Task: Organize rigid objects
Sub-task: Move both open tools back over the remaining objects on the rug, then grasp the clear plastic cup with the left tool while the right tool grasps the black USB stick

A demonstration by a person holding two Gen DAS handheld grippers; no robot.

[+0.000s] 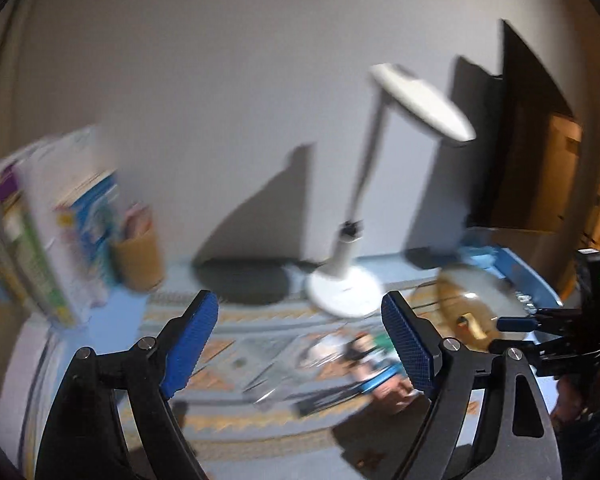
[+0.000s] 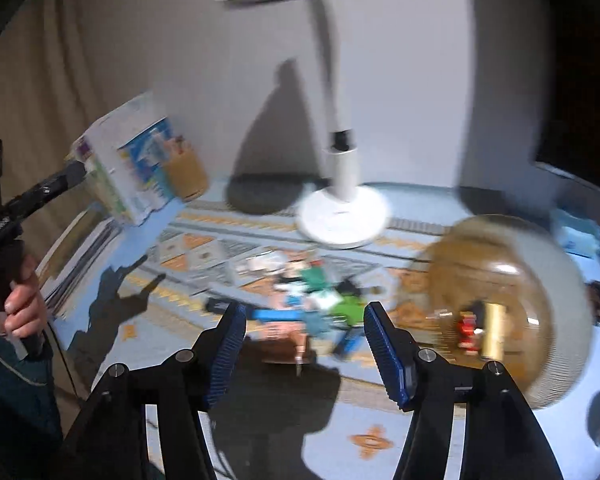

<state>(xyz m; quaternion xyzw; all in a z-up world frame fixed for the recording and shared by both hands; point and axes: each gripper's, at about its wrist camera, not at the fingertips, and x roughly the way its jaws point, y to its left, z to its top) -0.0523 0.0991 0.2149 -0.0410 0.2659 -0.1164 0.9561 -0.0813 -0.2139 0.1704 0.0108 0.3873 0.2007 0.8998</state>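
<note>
Both views are motion-blurred. A heap of small colourful toys (image 2: 316, 300) lies on the patterned mat (image 2: 204, 232), just ahead of my right gripper (image 2: 304, 320), which is open and empty above it. The heap also shows in the left wrist view (image 1: 364, 360), between the fingers of my left gripper (image 1: 300, 320), also open and empty. A round tan bowl (image 2: 500, 300) holding a red piece and a gold cylinder sits at the right; it also shows in the left wrist view (image 1: 472, 304). The right gripper (image 1: 512, 336) shows at the right edge of the left wrist view.
A white desk lamp (image 2: 340, 208) stands on the mat behind the heap; it also shows in the left wrist view (image 1: 344, 288). Books (image 1: 40, 232) and a brown cup (image 1: 138, 260) stand at the back left. A blue box (image 2: 576, 232) sits at the far right.
</note>
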